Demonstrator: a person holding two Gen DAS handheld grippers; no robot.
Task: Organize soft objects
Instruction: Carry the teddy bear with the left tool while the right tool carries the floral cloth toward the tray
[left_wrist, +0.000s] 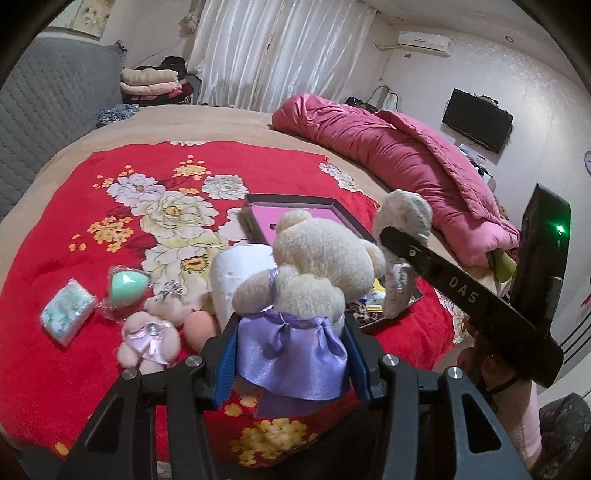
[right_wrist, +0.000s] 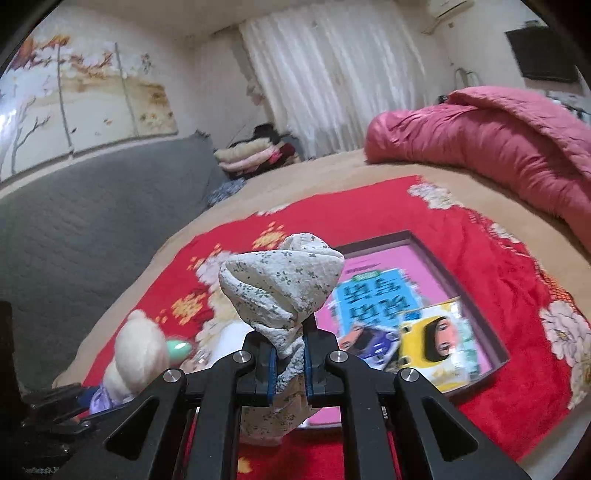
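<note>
My left gripper (left_wrist: 291, 350) is shut on a cream teddy bear in a purple satin dress (left_wrist: 306, 280), held above the red floral blanket (left_wrist: 92, 229). My right gripper (right_wrist: 290, 360) is shut on a bunched grey floral cloth (right_wrist: 280, 280) and holds it above the dark box with a pink bottom (right_wrist: 491, 321). In the left wrist view the right gripper's finger (left_wrist: 443, 273) crosses in front of the cloth (left_wrist: 404, 214) over the box (left_wrist: 295, 203). The bear also shows in the right wrist view (right_wrist: 136, 354).
On the blanket at left lie a small pink plush (left_wrist: 147, 341), a mint sponge (left_wrist: 127, 286), an orange sponge (left_wrist: 199, 326), a tissue pack (left_wrist: 66, 310) and a white roll (left_wrist: 240, 280). A pink duvet (left_wrist: 406, 155) lies at the right. Books (right_wrist: 406, 332) lie in the box.
</note>
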